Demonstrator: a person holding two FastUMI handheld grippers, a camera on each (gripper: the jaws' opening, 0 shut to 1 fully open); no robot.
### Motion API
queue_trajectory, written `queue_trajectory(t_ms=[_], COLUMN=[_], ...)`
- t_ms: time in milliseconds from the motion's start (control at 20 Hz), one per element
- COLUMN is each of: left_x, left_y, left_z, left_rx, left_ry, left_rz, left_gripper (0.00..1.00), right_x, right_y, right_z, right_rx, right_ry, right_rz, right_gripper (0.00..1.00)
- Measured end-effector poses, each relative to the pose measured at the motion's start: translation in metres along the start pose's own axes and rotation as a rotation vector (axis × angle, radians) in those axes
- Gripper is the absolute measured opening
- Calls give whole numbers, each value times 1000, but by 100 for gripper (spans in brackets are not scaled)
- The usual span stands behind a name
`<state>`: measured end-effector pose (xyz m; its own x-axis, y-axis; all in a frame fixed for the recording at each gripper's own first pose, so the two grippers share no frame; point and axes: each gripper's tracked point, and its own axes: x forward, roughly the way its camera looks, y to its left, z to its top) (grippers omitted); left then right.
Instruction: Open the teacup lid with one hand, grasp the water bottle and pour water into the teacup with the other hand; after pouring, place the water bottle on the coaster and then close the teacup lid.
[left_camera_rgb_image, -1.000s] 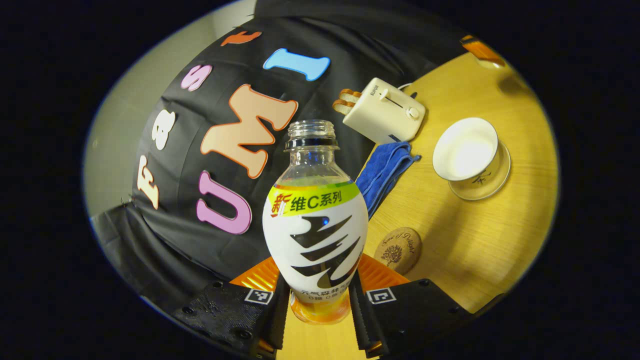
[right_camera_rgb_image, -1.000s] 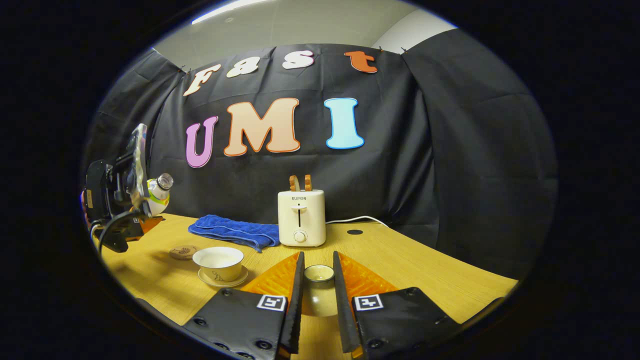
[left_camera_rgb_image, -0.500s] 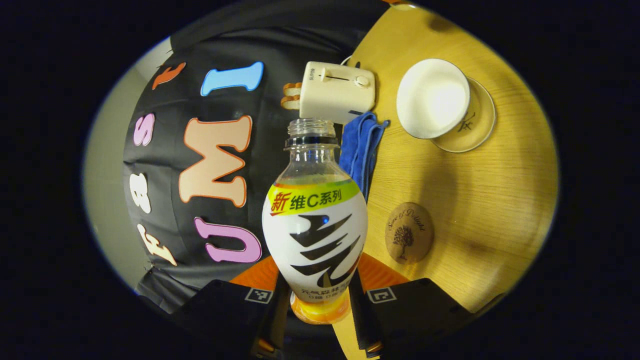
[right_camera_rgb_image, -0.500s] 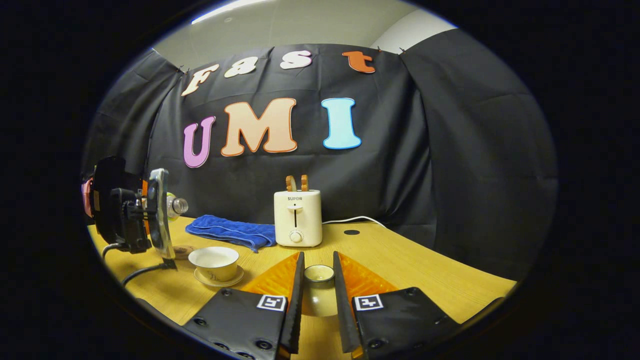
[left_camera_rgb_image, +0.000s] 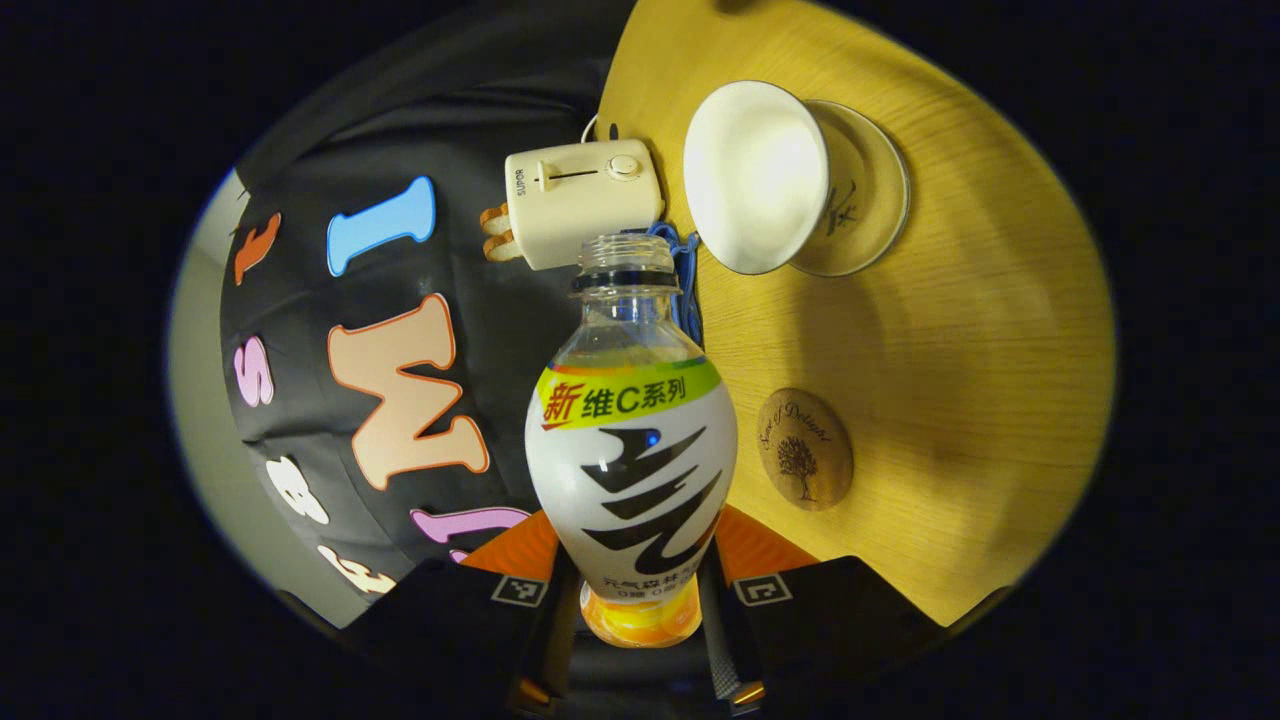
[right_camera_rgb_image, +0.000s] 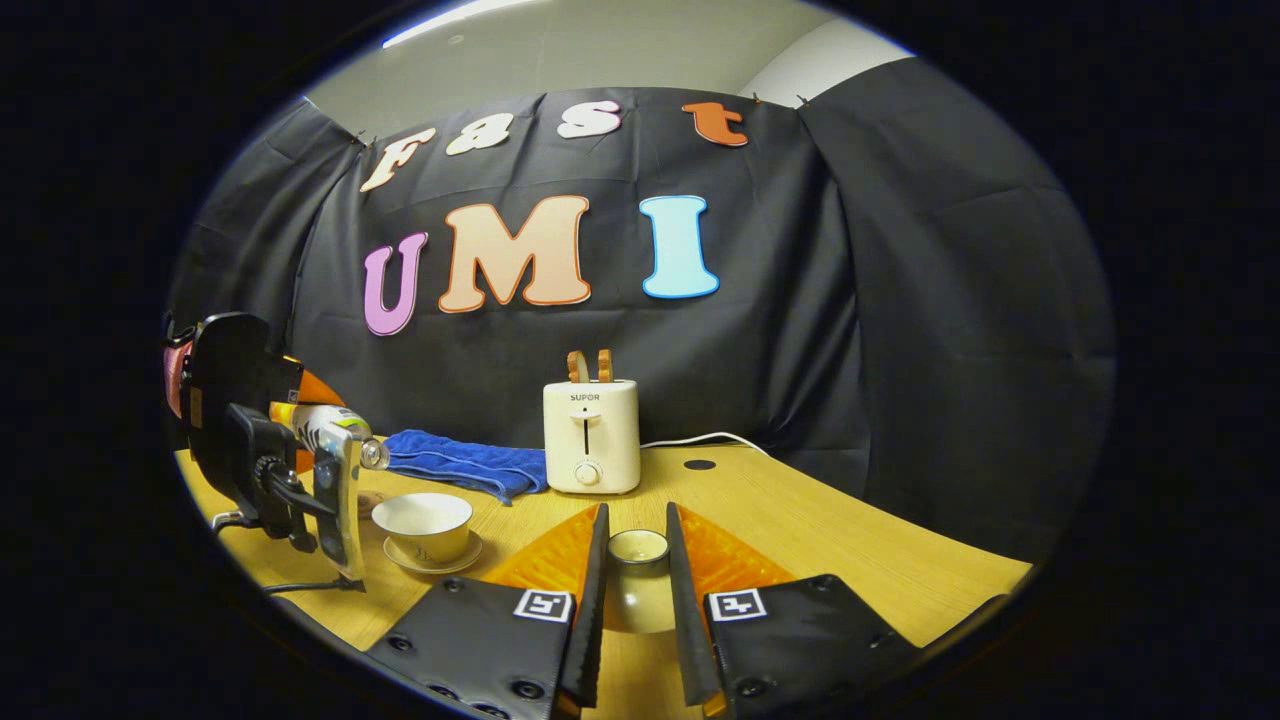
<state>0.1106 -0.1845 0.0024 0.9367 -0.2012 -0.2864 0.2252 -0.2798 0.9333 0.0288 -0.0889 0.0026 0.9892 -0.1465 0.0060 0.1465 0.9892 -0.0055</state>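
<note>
My left gripper (left_camera_rgb_image: 640, 610) is shut on the uncapped water bottle (left_camera_rgb_image: 630, 440), white-labelled with a green band. The bottle is tipped far over, its open mouth close to the rim of the white teacup (left_camera_rgb_image: 755, 175), which stands uncovered on its saucer (left_camera_rgb_image: 865, 190). In the right gripper view the left gripper (right_camera_rgb_image: 270, 450) holds the bottle (right_camera_rgb_image: 330, 425) nearly level above the teacup (right_camera_rgb_image: 422, 522). My right gripper (right_camera_rgb_image: 637, 585) is shut on the teacup lid (right_camera_rgb_image: 638, 570), held off to the cup's right. The round cork coaster (left_camera_rgb_image: 804, 449) lies bare on the table.
A cream toaster (right_camera_rgb_image: 590, 435) with two bread slices stands at the back of the wooden table (right_camera_rgb_image: 820, 530); its cord runs right. A folded blue towel (right_camera_rgb_image: 460, 465) lies to the toaster's left, behind the cup.
The left gripper has tilted the bottle further over and brought its mouth nearer the cup. The right gripper has held still with the lid.
</note>
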Motion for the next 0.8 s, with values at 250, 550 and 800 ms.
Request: queue_trajectory(t_ms=[250, 550, 800], left_x=[1, 0, -1], left_y=[7, 14, 26], left_z=[-1, -1, -1], left_rx=[109, 201, 300], left_ry=[5, 8, 14], left_rz=[5, 6, 36], left_gripper=[52, 52, 52], right_x=[1, 1, 1], right_y=[-1, -1, -1], right_z=[0, 0, 0], right_rx=[0, 0, 0], right_ry=[0, 0, 0], right_rz=[0, 0, 0], right_gripper=[36, 36, 36])
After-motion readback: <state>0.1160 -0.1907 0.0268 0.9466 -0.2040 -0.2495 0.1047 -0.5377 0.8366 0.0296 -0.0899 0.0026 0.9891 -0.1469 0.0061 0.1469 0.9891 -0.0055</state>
